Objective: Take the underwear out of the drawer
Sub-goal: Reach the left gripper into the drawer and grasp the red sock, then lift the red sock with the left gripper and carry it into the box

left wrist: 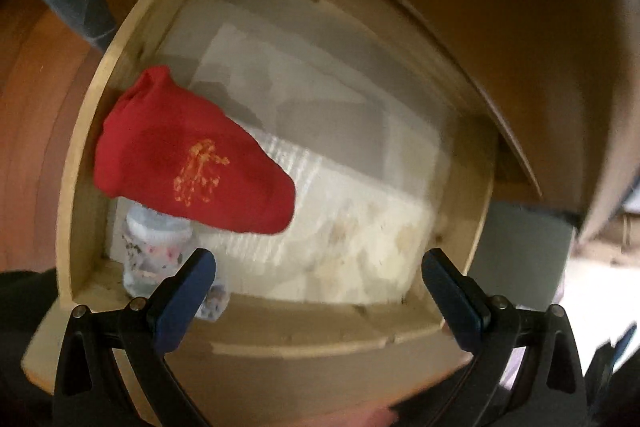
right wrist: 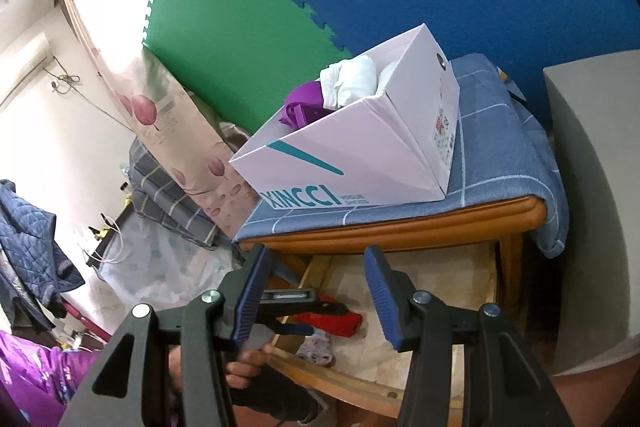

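Observation:
The open wooden drawer [left wrist: 76, 163] holds rolled red underwear [left wrist: 192, 155] with a gold pattern, lying on a pale patterned roll [left wrist: 156, 251] at its left side. My left gripper [left wrist: 318, 291] is open above the drawer's front edge, the red roll just beyond its left finger. In the right wrist view the drawer [right wrist: 440, 287] lies below, with the red underwear [right wrist: 332, 323], the patterned roll [right wrist: 318, 347] and the left gripper's fingers [right wrist: 296, 311] over them. My right gripper [right wrist: 316, 291] is open and empty above the drawer.
White paper lines the drawer floor [left wrist: 320, 131]. A white shoe box [right wrist: 360, 155] with purple and white rolled garments stands on the blue-cloth-covered table top [right wrist: 500, 163] above the drawer. A grey cabinet [right wrist: 592, 187] stands at the right. Bedding and clutter lie at the left.

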Demonstrator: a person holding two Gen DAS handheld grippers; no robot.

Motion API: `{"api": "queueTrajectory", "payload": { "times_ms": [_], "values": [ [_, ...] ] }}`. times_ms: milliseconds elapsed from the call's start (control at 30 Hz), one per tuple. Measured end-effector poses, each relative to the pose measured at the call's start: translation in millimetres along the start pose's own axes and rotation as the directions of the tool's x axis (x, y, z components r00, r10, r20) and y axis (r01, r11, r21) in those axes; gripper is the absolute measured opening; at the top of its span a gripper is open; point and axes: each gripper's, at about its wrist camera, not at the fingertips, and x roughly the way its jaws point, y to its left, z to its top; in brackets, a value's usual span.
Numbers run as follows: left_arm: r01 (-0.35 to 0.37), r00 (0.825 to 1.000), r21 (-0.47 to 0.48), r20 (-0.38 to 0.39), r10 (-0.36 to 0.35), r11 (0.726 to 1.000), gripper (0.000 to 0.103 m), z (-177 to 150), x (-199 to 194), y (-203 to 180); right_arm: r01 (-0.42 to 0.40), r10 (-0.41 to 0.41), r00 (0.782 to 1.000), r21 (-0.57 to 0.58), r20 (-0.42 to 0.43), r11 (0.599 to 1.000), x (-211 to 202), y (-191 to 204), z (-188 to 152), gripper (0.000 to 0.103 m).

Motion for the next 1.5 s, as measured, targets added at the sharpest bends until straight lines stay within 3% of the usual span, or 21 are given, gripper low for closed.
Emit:
{"api": "queueTrajectory", "payload": {
  "times_ms": [233,367,567,667,733,767,833,933,1133,1333,1500],
  "values": [
    [-0.020,0.997,-0.193,0.069,0.034,0.981,0.101,0.7,23.7,10.8,-0.048,0.049,0.999,0.036,-0.010,0.998,-1.3,-6.1,-0.8,0.051],
    [-0.034,0.993,-0.258,0.102,0.062,0.965,0.101,4.1,30.2,16.2,-0.063,0.064,0.998,0.048,-0.016,0.997,-2.6,-9.4,-2.3,0.050],
    [-0.010,0.990,-0.398,0.125,0.064,0.917,0.098,4.5,39.0,37.6,-0.099,0.101,0.995,0.116,-0.012,0.988,-3.0,-21.4,-2.9,0.051],
    [-0.017,0.994,-0.447,0.091,0.065,0.894,0.066,3.8,47.0,45.5,-0.111,0.114,0.993,0.146,-0.010,0.983,-2.3,-25.9,-3.0,0.051],
    [-0.018,0.996,-0.456,0.070,0.056,0.890,0.031,3.1,53.5,47.9,-0.113,0.116,0.993,0.161,-0.012,0.981,-1.0,-28.6,-3.1,0.051],
    [-0.015,0.995,-0.455,0.078,0.057,0.890,0.031,2.1,52.5,47.8,-0.112,0.115,0.993,0.165,-0.012,0.980,-0.4,-29.6,-3.1,0.051],
    [-0.024,0.990,-0.416,0.119,0.081,0.909,0.024,0.9,42.6,41.6,-0.107,0.111,0.994,0.170,-0.013,0.980,-0.3,-30.7,-3.8,0.051],
    [-0.031,0.978,-0.325,0.184,0.095,0.945,0.022,-7.7,26.3,21.4,-0.100,0.104,0.995,0.180,-0.011,0.979,-0.3,-33.3,-4.4,0.051],
    [0.001,0.972,-0.115,0.232,0.026,0.993,0.022,-38.1,-1.0,-14.5,-0.096,0.098,0.995,0.231,0.000,0.968,-1.7,-43.6,-6.3,0.051],
    [0.009,0.971,0.093,0.237,-0.031,0.996,0.022,-73.3,-30.6,-39.1,-0.066,0.072,0.997,0.256,-0.015,0.964,1.4,-50.1,-8.4,0.051],
    [-0.010,0.973,0.196,0.229,-0.036,0.980,0.023,-92.2,-47.0,-43.9,-0.022,0.037,0.998,0.283,-0.046,0.959,7.7,-57.1,-11.7,0.051]
  ]
}}
